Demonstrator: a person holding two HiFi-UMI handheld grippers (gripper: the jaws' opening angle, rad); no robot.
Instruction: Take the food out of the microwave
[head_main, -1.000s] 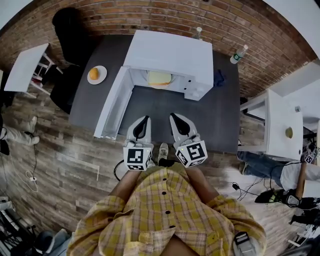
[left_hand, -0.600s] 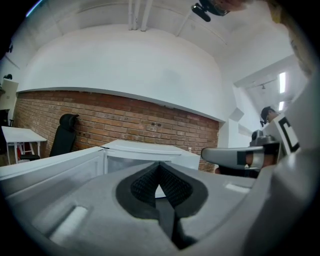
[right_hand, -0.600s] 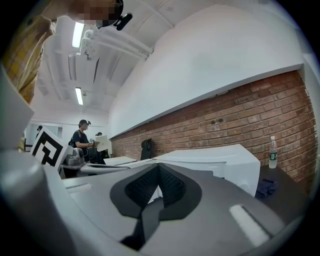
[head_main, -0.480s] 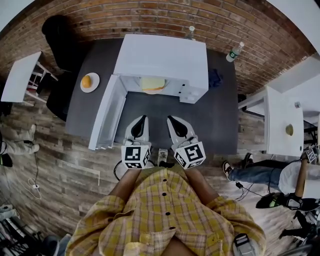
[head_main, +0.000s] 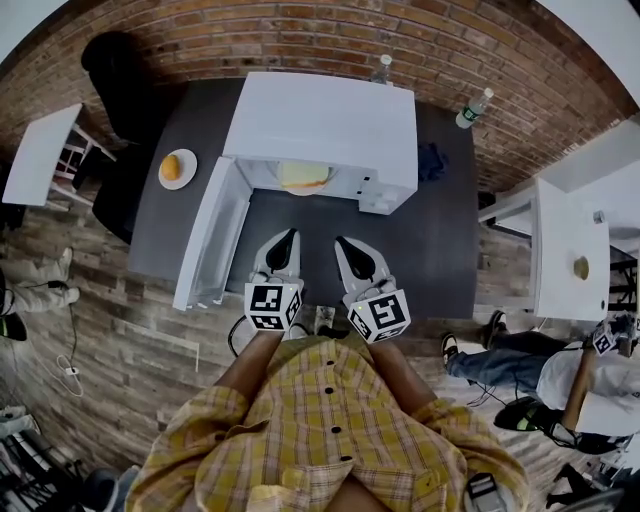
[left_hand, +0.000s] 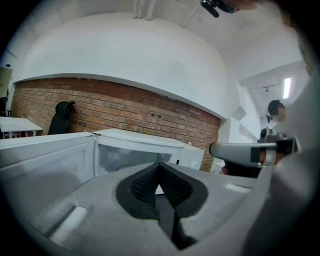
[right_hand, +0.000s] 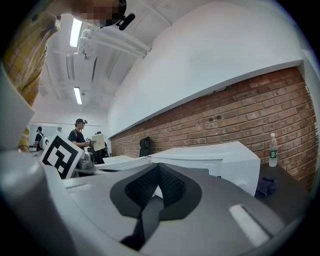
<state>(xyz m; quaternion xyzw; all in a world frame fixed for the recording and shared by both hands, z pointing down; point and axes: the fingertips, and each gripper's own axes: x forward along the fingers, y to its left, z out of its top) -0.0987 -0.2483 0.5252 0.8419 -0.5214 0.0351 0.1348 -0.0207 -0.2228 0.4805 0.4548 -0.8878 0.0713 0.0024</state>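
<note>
Pressed together, empty — left tongs and right tongs (before the open microwave).

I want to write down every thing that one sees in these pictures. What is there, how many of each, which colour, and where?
microwave: one, white, middle of the table, door open to its left
food: one, pale yellow, inside the microwave
plate: one, white, on the table left of the microwave, bearing an orange piece
bottles: two, clear, one behind the microwave, one at the table's back right
cloth: one, blue, right of the microwave
table: one, dark grey, against the brick wall
side tables: two, white, far left and far right
left gripper: one, grey, before the microwave, shut, empty
right gripper: one, grey, beside it, shut, empty
</note>
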